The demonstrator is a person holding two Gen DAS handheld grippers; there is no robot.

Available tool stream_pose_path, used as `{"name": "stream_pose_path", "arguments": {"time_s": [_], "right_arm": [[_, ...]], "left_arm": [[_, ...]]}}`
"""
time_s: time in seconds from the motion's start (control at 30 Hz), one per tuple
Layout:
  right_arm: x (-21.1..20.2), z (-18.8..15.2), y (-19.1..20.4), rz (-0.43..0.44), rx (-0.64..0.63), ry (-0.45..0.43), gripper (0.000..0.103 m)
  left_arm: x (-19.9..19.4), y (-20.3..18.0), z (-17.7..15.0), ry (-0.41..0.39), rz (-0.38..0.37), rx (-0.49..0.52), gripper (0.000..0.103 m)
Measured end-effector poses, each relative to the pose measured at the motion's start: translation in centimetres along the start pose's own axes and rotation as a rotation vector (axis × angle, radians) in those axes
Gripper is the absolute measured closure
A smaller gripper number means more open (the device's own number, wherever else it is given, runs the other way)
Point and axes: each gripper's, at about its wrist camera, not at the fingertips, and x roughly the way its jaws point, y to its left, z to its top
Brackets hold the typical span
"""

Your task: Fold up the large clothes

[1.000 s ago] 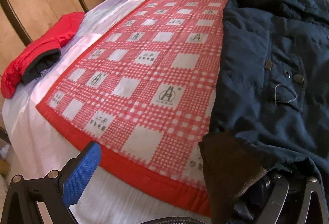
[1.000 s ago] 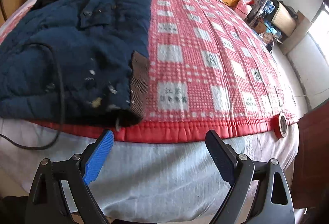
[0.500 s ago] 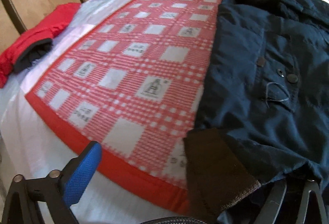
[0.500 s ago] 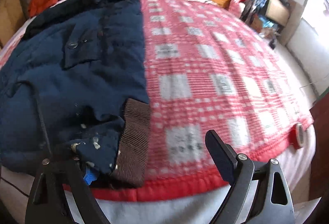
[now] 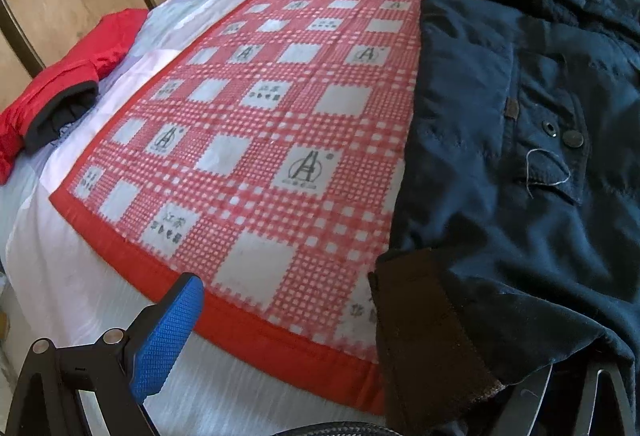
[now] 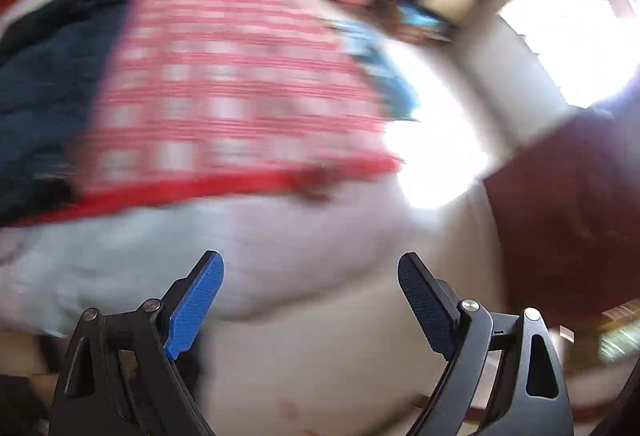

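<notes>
Left gripper (image 5: 360, 348) first, in the left wrist view: blue left pad (image 5: 168, 336) in plain sight at the lower left, the other finger hidden beneath the navy jacket (image 5: 520, 156); jaws set wide, but whether anything is pinched cannot be told, since the brown ribbed cuff (image 5: 424, 324) and hem drape over that side. Framing much as a second ago, so apparently parked at the jacket's near edge. Jacket spread flat along the right side of the red checked blanket (image 5: 260, 140) on the bed (image 5: 52, 276), pocket flap and snaps facing up. Red garment (image 5: 60, 92) off at the far left edge, well apart.

Right wrist view next: right gripper (image 6: 310, 300) spread wide with nothing between the pads, only pale sheet beyond. Heavy smear across the whole picture. Half a second ago down close over the cuff and hem; now pulled back, with the jacket (image 6: 40, 88) shrunk to the left margin and the blanket's red border (image 6: 200, 188) far ahead.

Likely meaning: a brief adjustment at the cuff finished and released. Jacket not yet folded; a fresh grasp on sleeve or hem probably next.
</notes>
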Motion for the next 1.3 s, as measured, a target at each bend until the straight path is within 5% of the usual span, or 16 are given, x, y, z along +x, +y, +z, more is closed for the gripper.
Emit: {"name": "stream_pose_path", "arguments": {"time_s": [0.13,0.23,0.3,0.47,0.63,0.8,0.97,1.07,1.13,1.23,1.3], "right_arm": [[-2.0,-0.7,-10.9,-0.391,-0.019,0.011,0.011],[-3.2,1.0,-12.8,-0.462,-0.011,-0.067,0.011],[-3.0,2.3,-10.0,-0.388,-0.067,-0.146,0.011],[0.7,4.6,4.2,0.026,-0.173,-0.274,0.011],[1.3,6.5,15.0,0.317,-0.099,-0.352,0.011],[-0.2,6.2,22.1,0.409,-0.213,-0.39,0.011],[-3.7,1.1,23.6,0.461,-0.501,-0.419,0.011],[-6.8,-5.2,21.9,0.473,-0.739,-0.35,0.011],[-7.0,-8.1,18.7,0.418,-0.771,-0.237,0.011],[-4.5,-10.6,11.1,0.211,-0.676,0.027,0.011],[-1.5,-12.2,4.0,-0.03,-0.599,0.194,0.011]], "left_arm": [[0.1,-0.2,0.2,0.004,0.003,-0.014,0.006],[0.2,-0.3,0.1,0.007,0.012,-0.026,0.006],[0.1,-0.4,0.1,0.01,0.02,-0.038,0.006],[0.2,-0.5,0.1,0.032,0.031,-0.059,0.006],[0.2,-0.5,0.2,0.04,0.038,-0.051,0.006],[0.3,-0.5,0.1,0.037,0.034,-0.05,0.006],[0.6,-0.6,0.0,0.041,0.022,-0.065,0.006],[0.7,-0.6,0.0,0.04,0.016,-0.06,0.006],[0.7,-0.6,0.1,0.039,0.013,-0.054,0.006],[0.9,-0.6,0.1,0.039,0.01,-0.057,0.006],[1.0,-0.5,0.1,0.042,0.008,-0.068,0.006]]}}
